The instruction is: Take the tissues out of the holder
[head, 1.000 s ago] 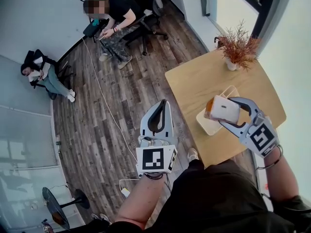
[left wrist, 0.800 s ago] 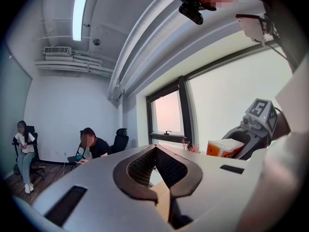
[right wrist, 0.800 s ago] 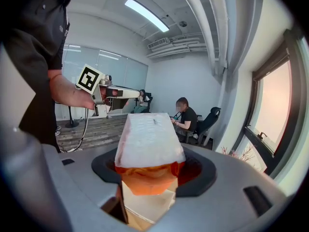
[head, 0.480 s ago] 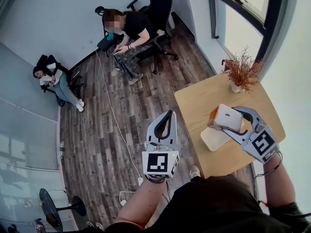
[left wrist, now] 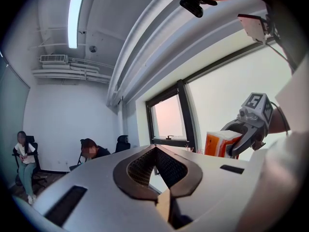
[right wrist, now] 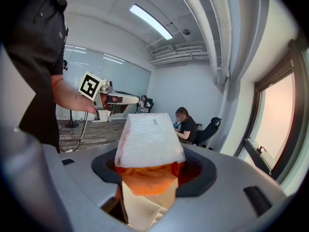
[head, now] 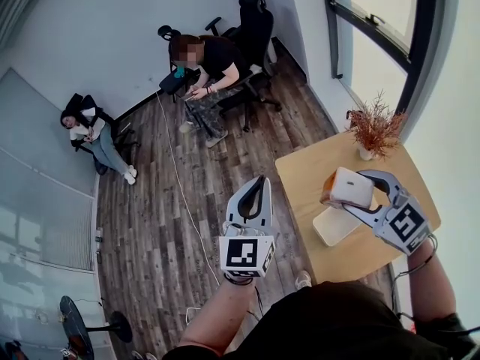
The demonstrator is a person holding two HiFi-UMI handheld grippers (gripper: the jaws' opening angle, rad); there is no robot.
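Clamped in the right gripper (head: 351, 192), up in the air above the table (head: 307, 172) — a tissue pack (head: 345, 184), white on top and orange along the side, both jaws pressed against its flanks, its far end reaching out past the tips. Lifted clear of the holder (head: 334, 226), with open air between the two. Down on the table near its front left corner, just under the pack: that pale, flat holder, lying slightly askew to the table's edges. At the table's far edge, a small white pot with a dried rust-coloured plant (head: 373, 126). Off the table's left side, over the wooden floor (head: 187, 223) — the left gripper (head: 259, 182), jaws brought together at the tips with nothing between them. Farther off, beyond the table's far left corner: a person in black (head: 210, 60) seated by a black office chair (head: 253, 21), and another person (head: 90, 130) seated low against the wall.
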